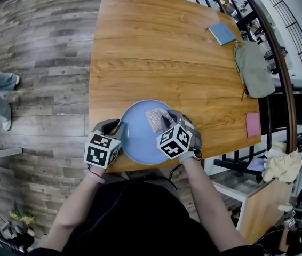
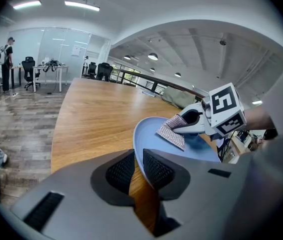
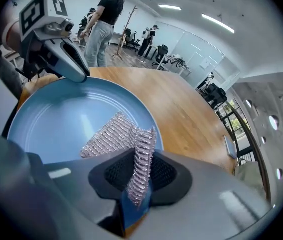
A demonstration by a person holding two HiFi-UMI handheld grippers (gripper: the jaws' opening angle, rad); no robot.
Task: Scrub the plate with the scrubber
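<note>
Though both low, left tongs (image 2: 137, 170) tight on plate (image 1: 136, 143) rim, right tongs (image 3: 140, 173) tight on scrubber (image 3: 112, 135).

The left grey plastic gripper (image 1: 118, 126) and the right grey plastic gripper (image 1: 166, 120) each carry a white cube with black square markers (image 1: 102, 149). Inside the jaws there are black pads (image 2: 120, 171) with a fine grid texture. The person wears a black top (image 1: 113, 223). A thin red band (image 1: 95, 174) goes around the left wrist.
</note>
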